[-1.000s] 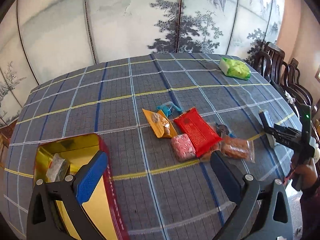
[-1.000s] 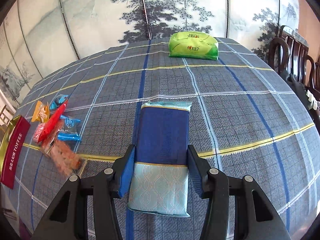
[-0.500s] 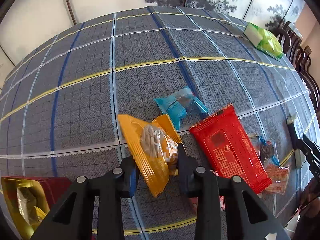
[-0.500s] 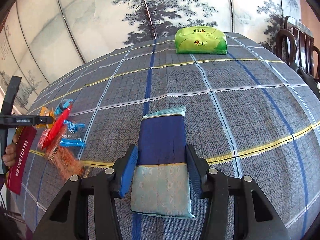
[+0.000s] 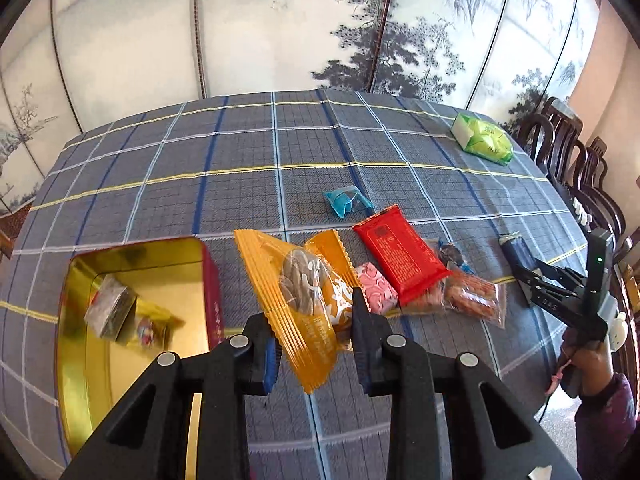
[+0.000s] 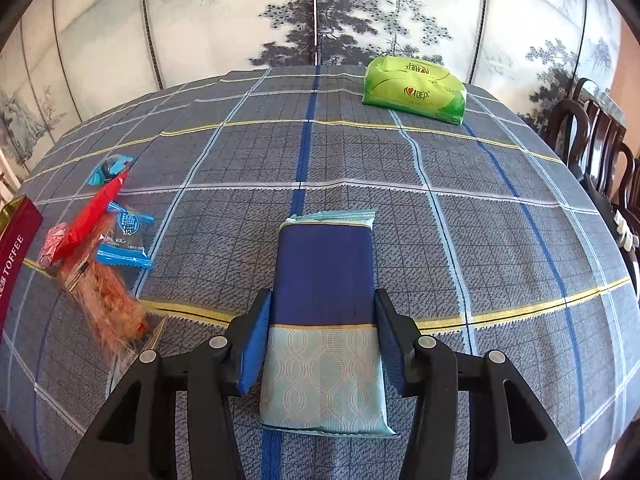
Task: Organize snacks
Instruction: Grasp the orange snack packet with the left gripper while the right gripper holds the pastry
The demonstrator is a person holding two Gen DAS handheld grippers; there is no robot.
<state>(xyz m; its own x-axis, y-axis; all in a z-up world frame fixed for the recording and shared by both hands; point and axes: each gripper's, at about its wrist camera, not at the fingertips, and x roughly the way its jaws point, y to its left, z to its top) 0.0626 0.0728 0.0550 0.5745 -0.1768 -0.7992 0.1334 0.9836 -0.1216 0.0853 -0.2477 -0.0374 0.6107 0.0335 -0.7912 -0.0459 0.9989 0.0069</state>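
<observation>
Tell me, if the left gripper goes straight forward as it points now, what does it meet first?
Probably nothing soon. The left gripper, shut on the orange snack packet, seems raised; ahead lies bare tablecloth, with the small blue packet slightly right. Depth is unclear.

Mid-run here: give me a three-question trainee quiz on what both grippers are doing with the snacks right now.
1. True or false: the left gripper is shut on the orange packet.
2. Which pack sits between the fingers of the right gripper? A) green pack B) blue pack C) red packet
3. Fill in: the gold tin lies to the ___ of the orange packet in the left wrist view.

Key: 1 true; 2 B, the blue pack; 3 left.
</observation>
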